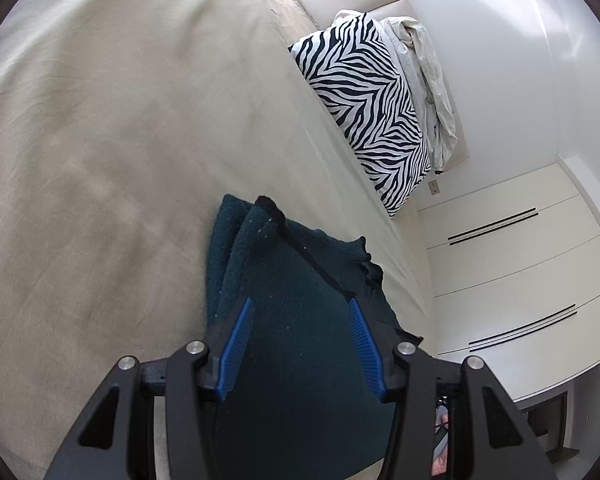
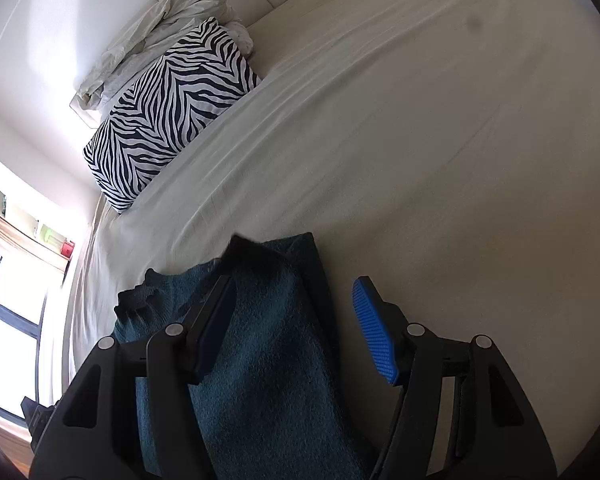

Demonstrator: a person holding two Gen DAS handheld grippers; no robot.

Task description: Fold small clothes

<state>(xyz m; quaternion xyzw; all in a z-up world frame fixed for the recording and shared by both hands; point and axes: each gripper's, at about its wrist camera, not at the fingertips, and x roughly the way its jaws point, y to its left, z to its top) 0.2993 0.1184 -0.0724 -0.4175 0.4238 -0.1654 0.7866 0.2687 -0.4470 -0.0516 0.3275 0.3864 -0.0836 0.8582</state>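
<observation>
A dark teal knit garment [image 1: 292, 320] lies partly folded on the beige bed sheet [image 1: 120, 140], with a black trimmed edge at its far end. My left gripper [image 1: 300, 308] is open just above it, blue pads on either side of the cloth. In the right wrist view the same garment [image 2: 268, 344] lies under my right gripper [image 2: 296, 292], which is open. Its left finger is over the cloth and its right finger [image 2: 374, 332] is over the bare sheet [image 2: 420, 140]. Neither gripper holds anything.
A zebra-print pillow [image 1: 372, 112] [image 2: 168, 108] and a crumpled white cloth [image 1: 424, 80] [image 2: 160, 36] lie at the head of the bed by the wall. White wardrobe doors [image 1: 512, 264] stand beside the bed. A window [image 2: 8, 304] is at the left.
</observation>
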